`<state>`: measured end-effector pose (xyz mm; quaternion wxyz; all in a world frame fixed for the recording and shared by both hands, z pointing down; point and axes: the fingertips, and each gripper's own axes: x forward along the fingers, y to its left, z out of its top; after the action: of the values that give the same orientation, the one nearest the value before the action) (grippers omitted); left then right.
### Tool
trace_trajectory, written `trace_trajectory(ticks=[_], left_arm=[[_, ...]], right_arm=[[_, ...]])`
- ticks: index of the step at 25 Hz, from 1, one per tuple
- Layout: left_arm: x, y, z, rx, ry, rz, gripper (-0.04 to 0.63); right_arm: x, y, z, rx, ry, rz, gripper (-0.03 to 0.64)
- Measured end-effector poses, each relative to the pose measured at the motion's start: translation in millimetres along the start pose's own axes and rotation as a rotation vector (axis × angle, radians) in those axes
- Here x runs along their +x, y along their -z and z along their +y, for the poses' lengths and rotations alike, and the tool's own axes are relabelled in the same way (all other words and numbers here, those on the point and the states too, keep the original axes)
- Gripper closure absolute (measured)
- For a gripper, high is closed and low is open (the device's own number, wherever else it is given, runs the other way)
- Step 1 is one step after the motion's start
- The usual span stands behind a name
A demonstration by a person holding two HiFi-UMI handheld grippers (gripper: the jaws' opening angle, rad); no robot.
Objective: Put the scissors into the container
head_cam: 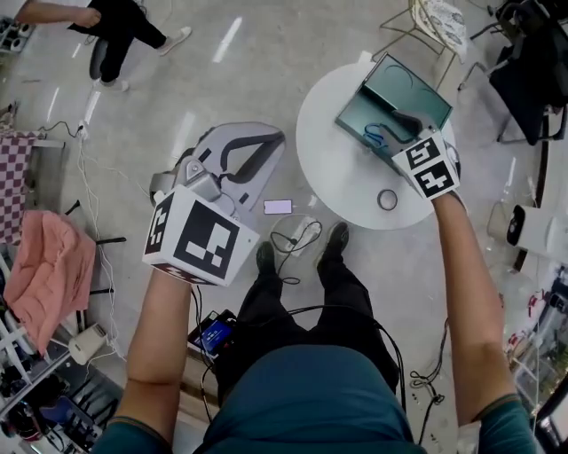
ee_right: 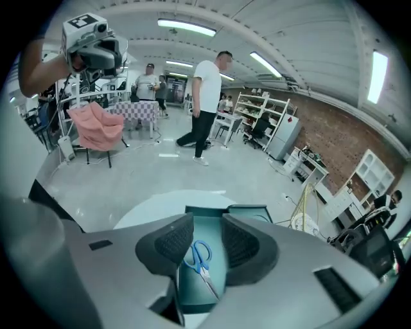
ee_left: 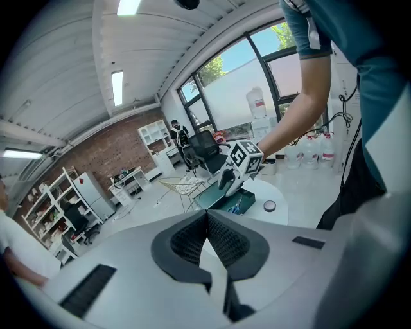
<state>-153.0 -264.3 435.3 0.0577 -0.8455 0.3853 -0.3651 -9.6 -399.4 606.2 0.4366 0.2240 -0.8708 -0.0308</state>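
Observation:
Blue-handled scissors (ee_right: 200, 256) lie flat on the floor of the teal container (ee_right: 207, 212), which stands with its lid open on the round white table (head_cam: 333, 173). My right gripper (ee_right: 207, 236) hangs just above them, open, and its pads touch nothing. In the head view the scissors (head_cam: 375, 136) show inside the container (head_cam: 401, 89), beside the right gripper (head_cam: 404, 124). My left gripper (head_cam: 262, 146) is shut and empty, held over the floor to the left of the table. Its pads (ee_left: 221, 241) meet at the tip.
A roll of tape (head_cam: 387, 199) lies on the table near its front edge. A phone (head_cam: 278, 207) and cables lie on the floor by the person's feet. A wire chair (head_cam: 435, 22) stands behind the table. A pink cloth (head_cam: 49, 266) hangs at the left. A person (head_cam: 115, 35) walks at the far left.

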Motion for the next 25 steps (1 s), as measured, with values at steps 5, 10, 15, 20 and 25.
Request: trace_trajectory(ticks=[5, 10, 15, 20, 25], left_arm=[[-30.0, -22.9, 4.6, 0.022, -0.01, -0.026, 0.577], [-61.4, -47.1, 11.1, 0.039, -0.023, -0.061, 0.577], [-97.5, -68.8, 14.0, 0.059, -0.043, -0.093, 0.577], [-131.9, -83.5, 11.6, 0.075, -0.063, -0.131, 0.577], [-162.3, -85.6, -2.3, 0.083, -0.058, -0.154, 0.577]], right_arm=[[-68.8, -49.5, -5.4, 0.039, 0.063, -0.114, 0.516], [-141.4, -96.1, -2.7, 0.096, 0.093, -0.227, 0.548], [-226.8, -144.3, 9.4, 0.155, 0.146, -0.354, 0.563], [-298.0, -175.7, 35.4, 0.158, 0.209, -0.446, 0.58], [-337.1, -184.5, 71.7, 0.142, 0.235, -0.461, 0.58]])
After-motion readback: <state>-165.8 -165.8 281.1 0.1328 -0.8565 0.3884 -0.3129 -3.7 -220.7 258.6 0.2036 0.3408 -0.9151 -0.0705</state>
